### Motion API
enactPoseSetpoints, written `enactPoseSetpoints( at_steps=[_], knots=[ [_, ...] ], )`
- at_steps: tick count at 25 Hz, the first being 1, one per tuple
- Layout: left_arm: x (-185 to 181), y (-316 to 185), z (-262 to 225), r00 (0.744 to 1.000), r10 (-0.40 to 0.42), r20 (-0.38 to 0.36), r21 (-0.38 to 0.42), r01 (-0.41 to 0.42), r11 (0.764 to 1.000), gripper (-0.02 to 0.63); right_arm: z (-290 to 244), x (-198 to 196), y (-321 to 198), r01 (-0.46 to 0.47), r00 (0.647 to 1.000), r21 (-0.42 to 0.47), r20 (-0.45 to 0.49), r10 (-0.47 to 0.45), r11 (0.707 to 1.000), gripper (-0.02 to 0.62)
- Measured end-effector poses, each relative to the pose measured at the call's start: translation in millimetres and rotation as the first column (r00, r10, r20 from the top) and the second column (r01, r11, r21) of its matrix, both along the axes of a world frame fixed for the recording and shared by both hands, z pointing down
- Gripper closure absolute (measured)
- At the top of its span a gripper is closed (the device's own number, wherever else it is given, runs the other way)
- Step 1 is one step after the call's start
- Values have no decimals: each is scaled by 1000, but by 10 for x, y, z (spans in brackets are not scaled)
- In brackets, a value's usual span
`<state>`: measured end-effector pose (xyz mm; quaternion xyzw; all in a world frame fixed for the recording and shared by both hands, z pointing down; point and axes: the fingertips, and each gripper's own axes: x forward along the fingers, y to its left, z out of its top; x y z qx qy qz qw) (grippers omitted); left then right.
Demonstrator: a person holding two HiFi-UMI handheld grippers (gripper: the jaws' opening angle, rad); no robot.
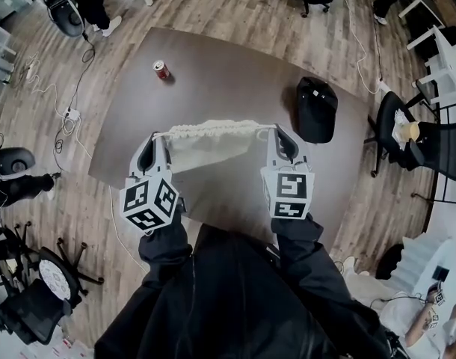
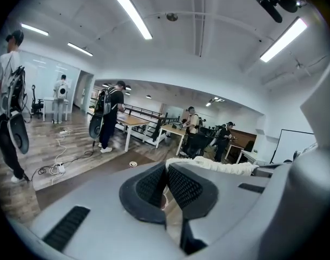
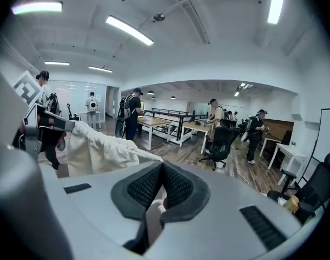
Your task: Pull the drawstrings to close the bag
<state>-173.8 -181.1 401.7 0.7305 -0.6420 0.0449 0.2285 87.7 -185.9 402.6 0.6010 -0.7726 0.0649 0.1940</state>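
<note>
Cream cloth bag (image 1: 205, 146) stretched between both grippers, mouth gathered, over dark table (image 1: 235, 73). Left gripper (image 1: 155, 137) clamped tight on drawstring (image 3: 145, 154) end — right gripper (image 1: 277, 132) likewise. Red can (image 1: 161, 69), black cap (image 1: 316, 109) on table.

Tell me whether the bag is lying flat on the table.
No, the bag hangs stretched between the left claw and right claw, above the table.

Head view looks down; both gripper views share the bag (image 1: 209, 137).
</note>
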Motion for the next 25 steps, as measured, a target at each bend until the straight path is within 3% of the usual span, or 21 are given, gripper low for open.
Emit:
enactPoseSetpoints(
  at_steps=[10,25],
  knots=[
    [-276,127,-25,994,-74,-83,-3,74,997,574,15,161,108,-58,998,-14,32,58,998,572],
    [-601,123,61,981,-150,-122,-32,148,989,572,184,417,134,-121,992,-53,19,122,991,572]
  ],
)
